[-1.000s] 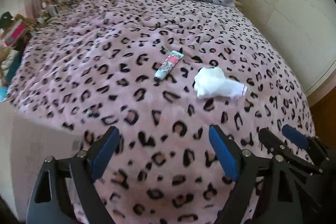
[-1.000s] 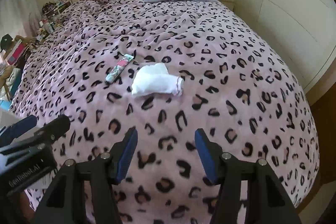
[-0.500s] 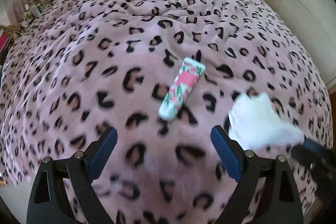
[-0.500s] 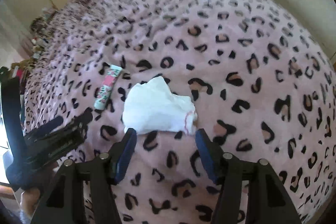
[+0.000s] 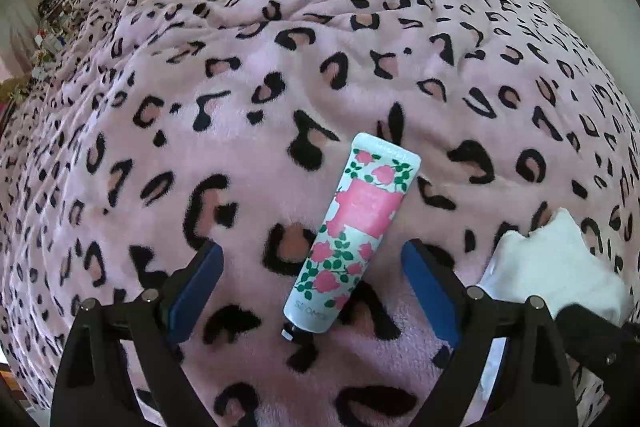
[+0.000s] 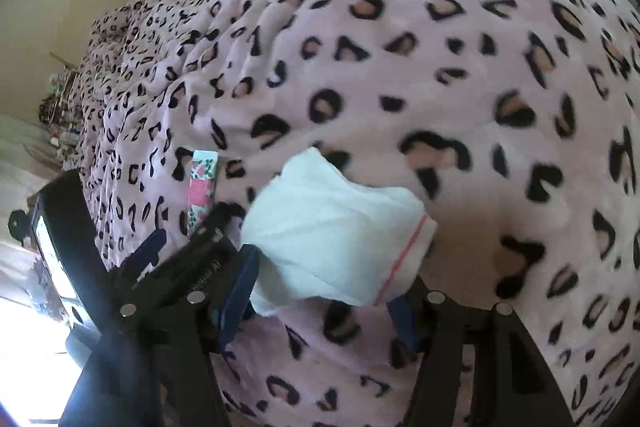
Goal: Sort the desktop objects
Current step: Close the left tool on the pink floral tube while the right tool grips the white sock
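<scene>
Floral tube (image 5: pixel 352 233) lies flat on the bed's leopard blanket (image 5: pixel 280 75), its lower half between the spread left tongs (image 5: pixel 312 291), pads clear on both sides. White sock (image 6: pixel 334 237) lies just beside it, straddled by the right tongs (image 6: pixel 324 291), also parted; contact unclear. Judgement: lower the left tongs square across the tube's body before pinching; take the sock at its bunched middle, avoiding blanket pile.

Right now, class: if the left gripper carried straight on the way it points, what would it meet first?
Most likely the floral-printed pink and white tube, lying between the left gripper's open blue pads on the pink leopard-print blanket; depth is uncertain.
</scene>
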